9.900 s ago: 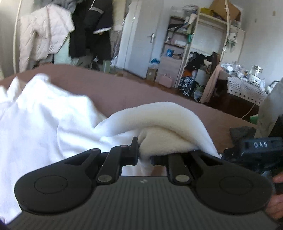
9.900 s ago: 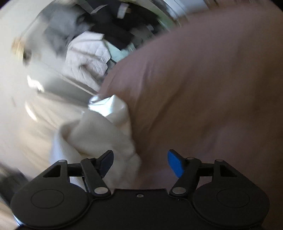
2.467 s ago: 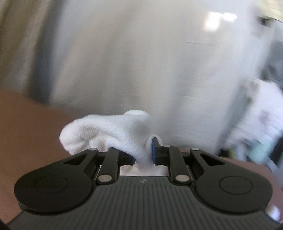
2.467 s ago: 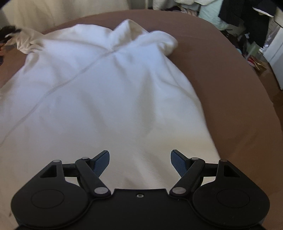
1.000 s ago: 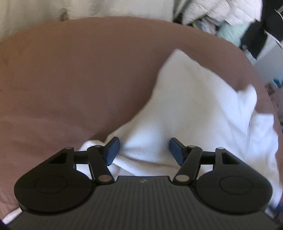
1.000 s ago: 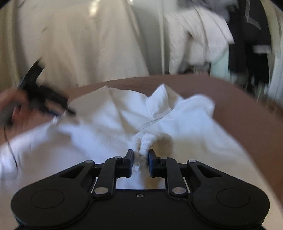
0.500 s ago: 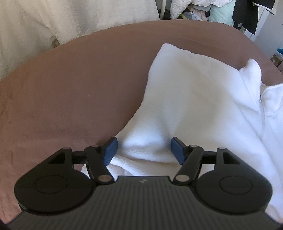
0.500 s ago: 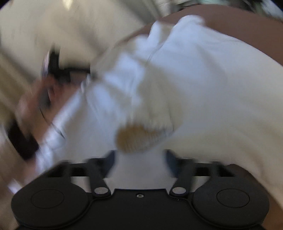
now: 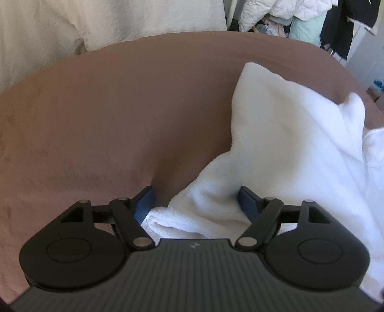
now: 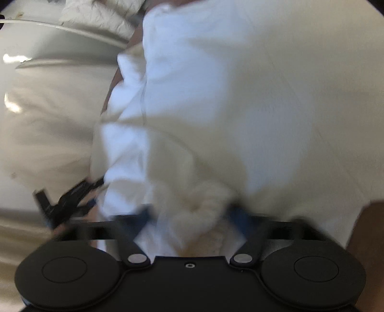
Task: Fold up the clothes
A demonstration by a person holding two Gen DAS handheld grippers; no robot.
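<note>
A white fleece garment (image 9: pixel 288 144) lies spread on the brown bed (image 9: pixel 108 132), its body stretching away to the right in my left wrist view while a rolled, thick edge bunches up close to the camera. I have the left hand-held gripper (image 9: pixel 195 195) standing over that edge with its jaws spread and opening wider; the fleece sits between the blue pads (image 9: pixel 247 201), the right pad against the cloth and the left one just beside the rolled hem, with no squeeze on it that I can see.

My right wrist view is badly blurred. There the same garment (image 10: pixel 240 96) fills most of the picture, and a bunched cuff-like fold (image 10: pixel 204 204) sits between the fingers of the right hand-held gripper (image 10: pixel 192 213). Its jaws are closing around that fold, though through the blur I cannot tell whether the pads are pressing on it. To the left in that view, the dark outline of the other gripper (image 10: pixel 64 204) shows at the garment's side.

Beyond the bed, a cream cloth (image 9: pixel 96 24) hangs at the back, and at the upper right a white quilted jacket (image 9: pixel 276 9) and dark clothes (image 9: pixel 340 28) hang together.
</note>
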